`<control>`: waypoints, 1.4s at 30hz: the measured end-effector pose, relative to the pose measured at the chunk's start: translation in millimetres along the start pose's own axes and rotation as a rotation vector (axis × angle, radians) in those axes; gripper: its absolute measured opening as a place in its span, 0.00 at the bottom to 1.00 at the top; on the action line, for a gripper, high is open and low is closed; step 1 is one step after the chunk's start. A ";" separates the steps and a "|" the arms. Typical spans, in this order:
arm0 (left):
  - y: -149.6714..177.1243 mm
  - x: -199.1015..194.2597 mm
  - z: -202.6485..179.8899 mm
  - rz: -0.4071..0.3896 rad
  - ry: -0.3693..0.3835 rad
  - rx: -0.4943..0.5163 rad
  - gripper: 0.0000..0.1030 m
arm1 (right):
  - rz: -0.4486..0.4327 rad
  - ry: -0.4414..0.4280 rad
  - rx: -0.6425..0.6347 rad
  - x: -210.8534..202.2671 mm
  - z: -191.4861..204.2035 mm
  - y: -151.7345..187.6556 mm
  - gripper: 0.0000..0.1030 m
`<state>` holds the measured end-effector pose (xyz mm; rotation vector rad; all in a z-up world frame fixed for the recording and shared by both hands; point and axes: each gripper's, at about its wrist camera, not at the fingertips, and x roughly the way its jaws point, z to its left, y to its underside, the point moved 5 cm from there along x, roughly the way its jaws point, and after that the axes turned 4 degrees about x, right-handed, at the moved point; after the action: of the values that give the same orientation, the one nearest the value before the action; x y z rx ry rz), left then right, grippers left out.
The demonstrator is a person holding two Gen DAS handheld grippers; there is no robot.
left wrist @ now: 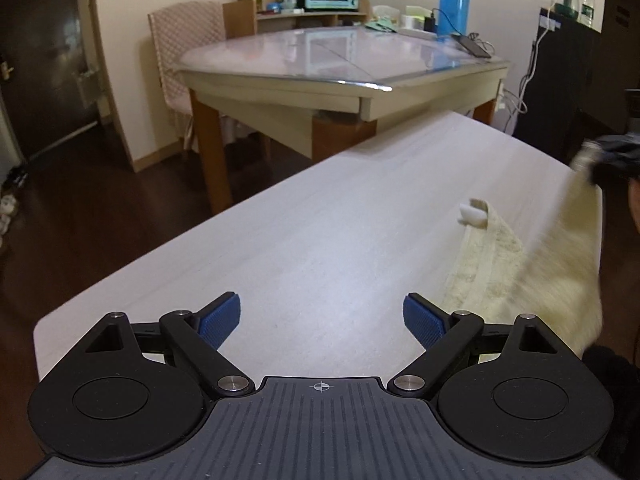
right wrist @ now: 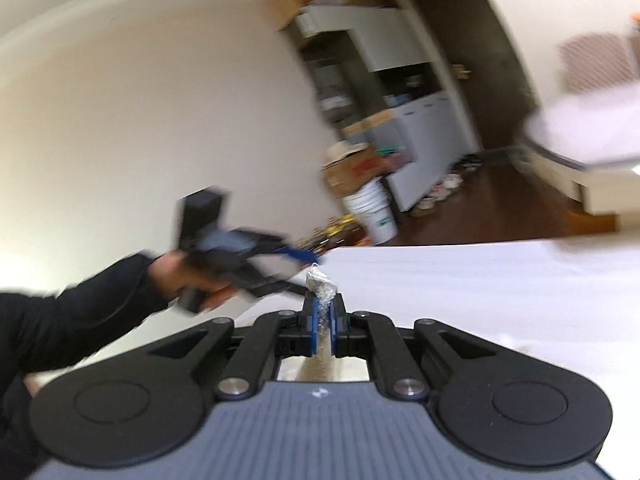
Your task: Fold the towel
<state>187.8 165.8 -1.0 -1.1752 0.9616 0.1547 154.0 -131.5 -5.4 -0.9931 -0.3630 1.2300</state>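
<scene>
Right gripper (right wrist: 322, 314) clamped tight on a corner of the towel (right wrist: 320, 286) — a pale speckled tuft poking up past the blue pads (right wrist: 315, 328), a thin strip of cloth running back between them. Left gripper (left wrist: 322, 320) spread wide, nothing between its blue pads (left wrist: 224, 320), poised above the bare pale tabletop (left wrist: 300, 240). Off to that gripper's right, the rest of the cream towel (left wrist: 520, 272) draped from a raised corner down to the tabletop near the right edge; far part smeared by motion blur, nearer fold with a white tag sharper. Lower edge of the cloth hidden behind the gripper's linkage. Right gripper seen from the left wrist only as a dark blur (left wrist: 612, 160) at the frame's edge, holding the lifted corner. From the right wrist, whole view tilted and blurred — a dark sleeve (right wrist: 80, 308) and hand carrying the left gripper (right wrist: 256, 256), outline soft. Beyond, a second table (left wrist: 340, 64) with a blue flask (left wrist: 454, 4).
</scene>
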 end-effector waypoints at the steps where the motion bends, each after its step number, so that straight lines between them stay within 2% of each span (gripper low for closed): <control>1: 1.8 1.7 -1.9 0.004 0.004 0.001 0.90 | 0.001 0.018 0.028 0.4 -13.8 1.7 0.06; 3: 5.7 7.8 -7.8 0.010 0.012 0.010 0.90 | 0.016 0.051 0.088 2.8 -40.3 3.2 0.06; 8: 10.8 17.3 -22.4 0.007 0.053 0.029 0.90 | 0.041 0.113 0.173 5.0 -78.1 6.7 0.06; 13: 11.9 14.1 -32.8 -0.020 0.103 0.043 0.90 | 0.041 0.142 0.233 15.9 -93.1 10.2 0.06; 18: 21.5 14.9 -42.8 -0.005 0.110 0.054 0.90 | 0.077 0.192 0.279 34.5 -103.0 12.1 0.08; 20: 26.6 15.9 -46.3 0.007 0.101 0.062 0.90 | 0.072 0.219 0.239 40.8 -102.1 6.9 0.10; 22: 32.1 14.9 -48.9 0.010 0.082 0.067 0.90 | 0.038 0.266 0.174 35.2 -94.8 2.0 0.26; 26: 39.2 13.3 -50.8 0.006 0.058 0.054 0.90 | -0.015 0.325 0.073 22.0 -76.9 -7.1 0.36; 31: 41.2 4.8 -54.8 -0.026 0.044 0.034 0.90 | -0.008 0.299 0.026 15.8 -59.1 -2.3 0.36; 35: 42.3 0.5 -51.5 -0.031 0.012 0.023 0.90 | 0.081 0.272 -0.080 30.8 -36.0 14.4 0.31; 39: 46.6 12.7 -42.3 -0.009 -0.058 0.007 0.90 | 0.160 0.319 -0.147 45.4 -33.9 31.7 0.31; 42: 48.9 20.7 -39.5 0.002 -0.069 0.006 0.90 | 0.180 0.339 -0.162 48.3 -34.1 35.2 0.29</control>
<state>150.9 146.3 -52.4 -1.1559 0.9025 0.1928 173.3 -102.7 -64.8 -1.3742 -0.1090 1.1776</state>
